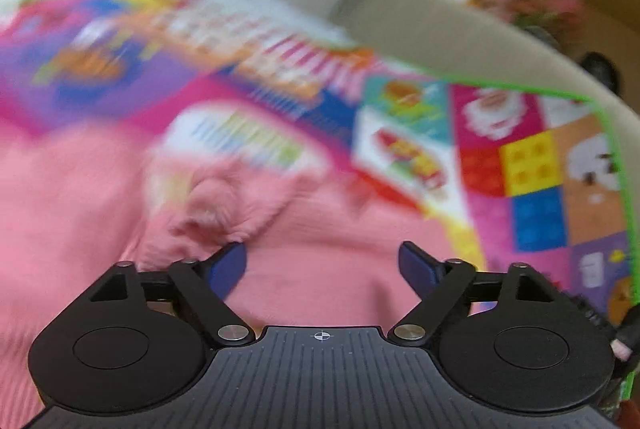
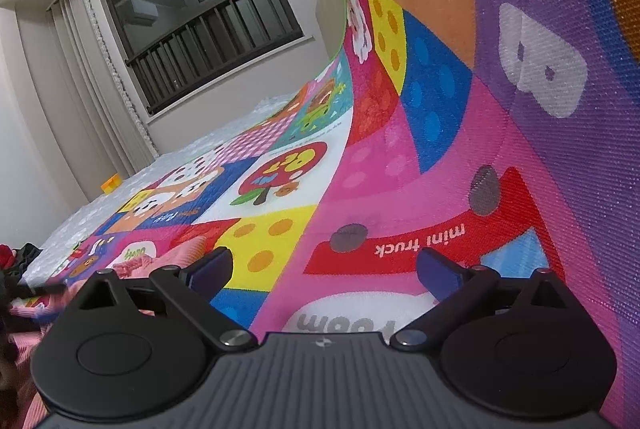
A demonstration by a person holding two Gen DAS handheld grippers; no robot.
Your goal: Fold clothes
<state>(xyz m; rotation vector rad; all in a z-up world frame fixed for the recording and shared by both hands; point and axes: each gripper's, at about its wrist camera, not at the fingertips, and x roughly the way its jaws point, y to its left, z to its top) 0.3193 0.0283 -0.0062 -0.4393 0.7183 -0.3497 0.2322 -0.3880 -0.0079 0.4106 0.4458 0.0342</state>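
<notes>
Sweater [image 1: 120, 197], pink, lies on mat [image 1: 532, 165]; left gripper [image 1: 322, 265] hovers wide over it, right gripper [image 2: 322, 269] wide, empty. Best pinch the bunched edge at 10 o'clock.

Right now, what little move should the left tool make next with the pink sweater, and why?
Probably ease the left tool down and forward to pinch the bunched fluffy bit of the pink sweater. Its jaws stand open with nothing between them, and that bunch lies just ahead on the colourful mat. The right tool is open too, over bare mat, so it holds nothing.
</notes>
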